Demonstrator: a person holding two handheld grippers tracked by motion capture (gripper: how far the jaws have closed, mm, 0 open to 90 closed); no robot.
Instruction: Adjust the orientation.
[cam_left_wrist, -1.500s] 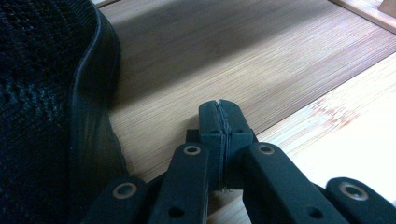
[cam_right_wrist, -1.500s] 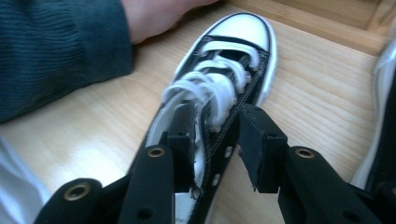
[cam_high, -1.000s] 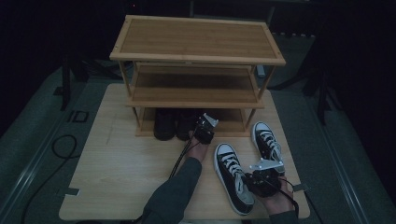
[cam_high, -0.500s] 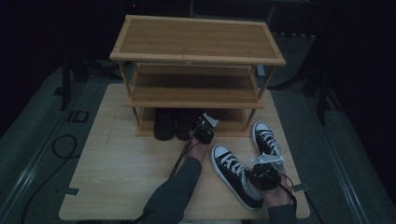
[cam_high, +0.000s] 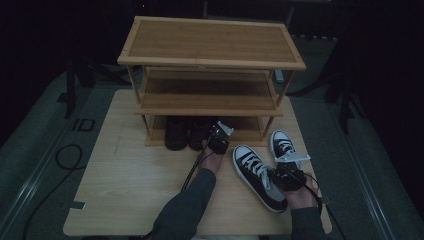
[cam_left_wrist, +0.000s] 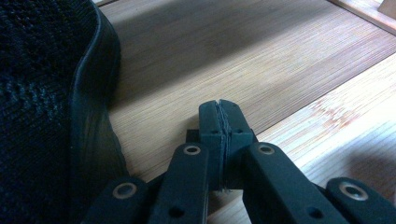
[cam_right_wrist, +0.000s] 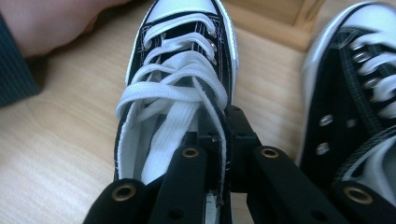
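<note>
A black-and-white sneaker (cam_high: 257, 175) lies on the table in front of the wooden shoe rack (cam_high: 210, 95). My right gripper (cam_high: 289, 176) is shut on its collar at the heel end. In the right gripper view one jaw is inside the sneaker (cam_right_wrist: 177, 70) and one outside, and the right gripper (cam_right_wrist: 219, 133) has just been closing on that side wall. The matching sneaker (cam_high: 282, 144) (cam_right_wrist: 355, 93) stands just to the right. My left gripper (cam_high: 218, 137) (cam_left_wrist: 219, 112) is shut on nothing, beside a black shoe (cam_left_wrist: 42, 116) on the rack's lowest shelf.
A pair of black shoes (cam_high: 187, 132) stands under the rack's middle shelf, left of my left gripper. The wooden table (cam_high: 125, 180) has bare room at the left and front. Cables trail from both grippers toward the front edge. A person's forearm (cam_right_wrist: 46, 23) lies left of the held sneaker.
My right gripper has moved a little away and to the right with the sneaker, whose heel has swung right. The left gripper has stayed put.
</note>
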